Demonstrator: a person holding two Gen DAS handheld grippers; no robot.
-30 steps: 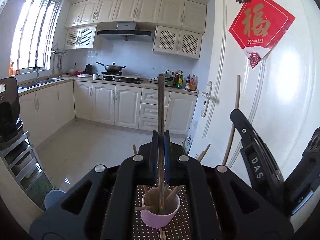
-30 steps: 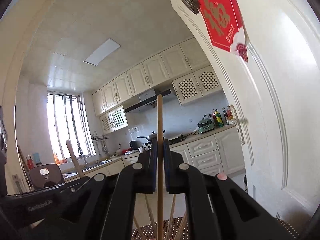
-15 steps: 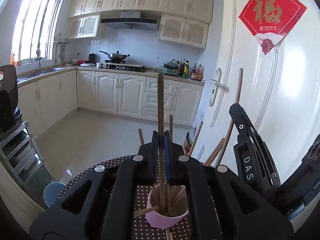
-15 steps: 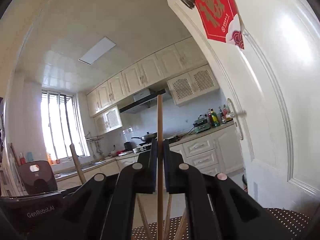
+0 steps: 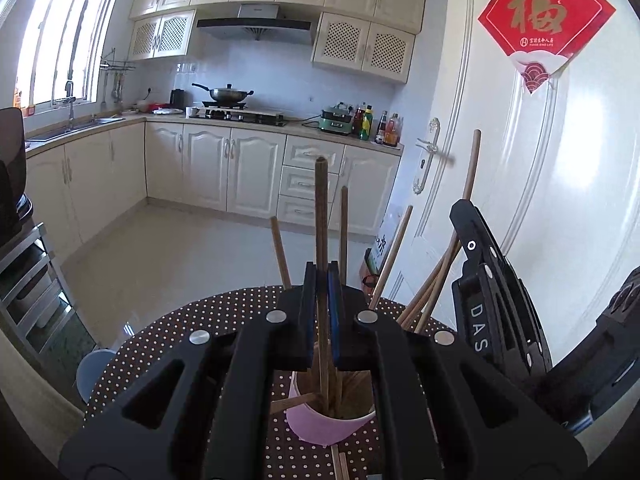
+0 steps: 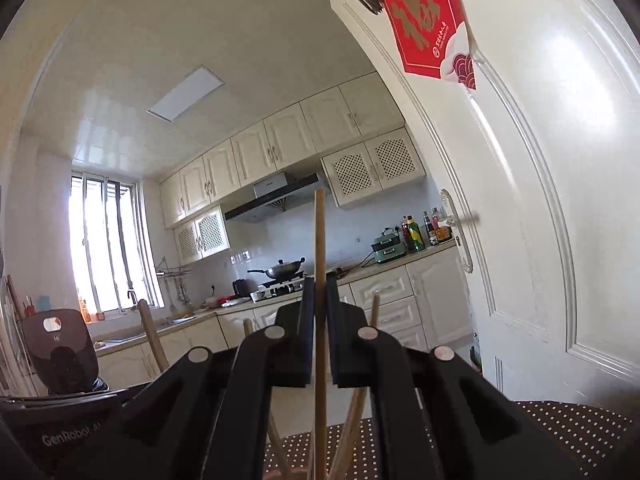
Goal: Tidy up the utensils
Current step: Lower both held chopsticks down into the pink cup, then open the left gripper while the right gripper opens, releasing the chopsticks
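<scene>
A pink cup stands on the dotted table right below my left gripper. That gripper is shut on a dark wooden chopstick, held upright with its lower end inside the cup. Several other chopsticks lean in the cup. My right gripper is shut on a lighter chopstick, also upright, its lower part running down below the frame among the other chopsticks. In the left wrist view the right gripper's body sits at the right of the cup.
A white door with a red paper decoration rises just right of the table. More chopsticks lie on the table in front of the cup. A blue stool stands left of the table, with a metal rack beyond it.
Both grippers have sunk with their chopsticks. The table and cup now show higher in the left wrist view, and the dark chopstick reaches deeper into the cup.
</scene>
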